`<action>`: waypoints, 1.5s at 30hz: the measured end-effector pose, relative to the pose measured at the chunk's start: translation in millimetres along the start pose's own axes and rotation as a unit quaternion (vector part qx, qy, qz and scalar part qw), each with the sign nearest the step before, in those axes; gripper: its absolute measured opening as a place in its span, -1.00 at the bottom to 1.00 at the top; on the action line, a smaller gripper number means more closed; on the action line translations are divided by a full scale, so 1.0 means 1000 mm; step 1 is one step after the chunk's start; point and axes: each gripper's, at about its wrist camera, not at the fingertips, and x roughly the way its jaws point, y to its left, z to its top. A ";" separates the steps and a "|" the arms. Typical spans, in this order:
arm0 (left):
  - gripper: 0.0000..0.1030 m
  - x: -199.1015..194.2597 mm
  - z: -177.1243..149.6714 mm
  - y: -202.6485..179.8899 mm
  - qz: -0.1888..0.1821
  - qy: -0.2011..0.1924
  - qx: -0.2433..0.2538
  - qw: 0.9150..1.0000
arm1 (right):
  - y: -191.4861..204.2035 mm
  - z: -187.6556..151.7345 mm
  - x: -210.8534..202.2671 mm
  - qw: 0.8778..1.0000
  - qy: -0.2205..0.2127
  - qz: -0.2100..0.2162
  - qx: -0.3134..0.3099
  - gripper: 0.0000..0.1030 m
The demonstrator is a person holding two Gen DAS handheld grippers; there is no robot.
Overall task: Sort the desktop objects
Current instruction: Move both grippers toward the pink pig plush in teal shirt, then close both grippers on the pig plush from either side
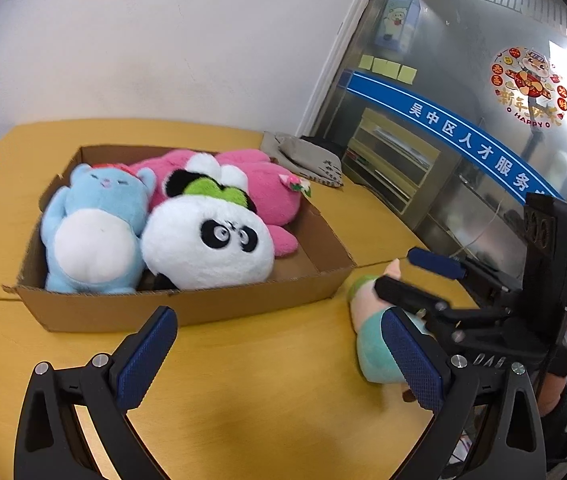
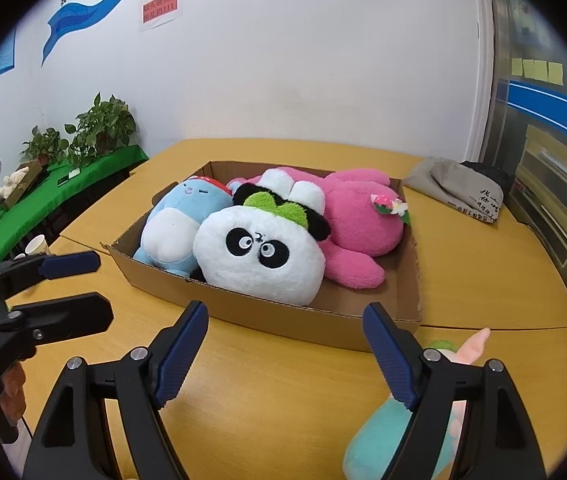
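Teal and pink, the toy (image 2: 387, 440) lies on the table (image 2: 275, 392) at about 4 o'clock from my right gripper (image 2: 287, 354), outside its wide-open jaws. My left gripper (image 1: 283, 364) is wide open too. The box (image 2: 283, 320) sits at 12 o'clock.

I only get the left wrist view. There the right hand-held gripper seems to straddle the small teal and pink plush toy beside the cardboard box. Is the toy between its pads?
Observer: No. In the right wrist view the right hand-held gripper is open with bare table between its pads. The teal plush toy lies under and beyond one finger.
Operator: What is off to the left, outside my view?
Observer: A paper cup, and behind it a green-covered table with potted plants.
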 end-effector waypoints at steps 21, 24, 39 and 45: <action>1.00 0.136 -0.051 -0.077 -0.183 0.181 0.006 0.966 | -0.163 -0.108 0.034 0.975 0.096 0.028 0.198 0.50; 1.00 0.132 -0.048 -0.071 -0.180 0.172 -0.002 0.968 | -0.152 -0.105 0.033 0.979 0.100 0.042 0.170 0.45; 1.00 0.172 -0.062 -0.014 -0.143 0.228 -0.044 0.962 | -0.088 -0.101 0.030 0.981 0.097 0.160 0.047 0.46; 1.00 0.148 -0.056 0.003 -0.063 0.199 -0.031 0.978 | -0.081 -0.113 0.011 0.970 0.137 0.148 0.138 0.47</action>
